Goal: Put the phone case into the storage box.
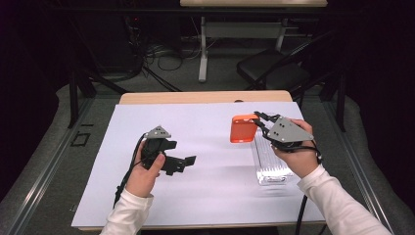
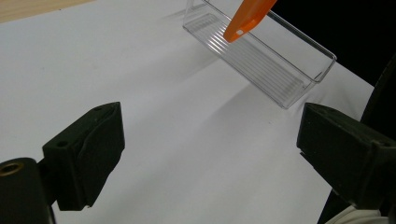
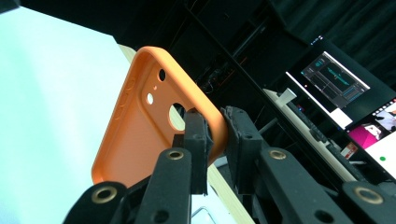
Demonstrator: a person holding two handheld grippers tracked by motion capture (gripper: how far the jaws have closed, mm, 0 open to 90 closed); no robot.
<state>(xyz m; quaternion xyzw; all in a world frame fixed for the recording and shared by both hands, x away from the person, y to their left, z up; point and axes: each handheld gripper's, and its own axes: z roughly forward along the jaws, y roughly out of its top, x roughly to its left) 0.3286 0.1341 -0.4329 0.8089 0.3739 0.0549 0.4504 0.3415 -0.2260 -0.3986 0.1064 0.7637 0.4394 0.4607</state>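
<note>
An orange phone case (image 1: 243, 128) hangs in the air above the white sheet, pinched by its edge in my right gripper (image 1: 258, 120). In the right gripper view the jaws squeeze the rim of the orange phone case (image 3: 144, 126) near its camera holes, with my right gripper (image 3: 215, 133) shut on it. A clear plastic tray (image 1: 270, 164) lies on the sheet under my right hand; the clear plastic tray (image 2: 261, 56) also appears far off in the left gripper view with the orange phone case (image 2: 246, 18) over it. My left gripper (image 1: 188, 161) stands open at mid-left, and my left gripper (image 2: 210, 154) has nothing between its jaws.
A white sheet (image 1: 195, 147) covers the wooden table (image 1: 195, 97). Behind the table stand a black chair (image 1: 274, 68), desk legs and floor cables. Monitors (image 3: 345, 88) glow on a desk far off in the right gripper view.
</note>
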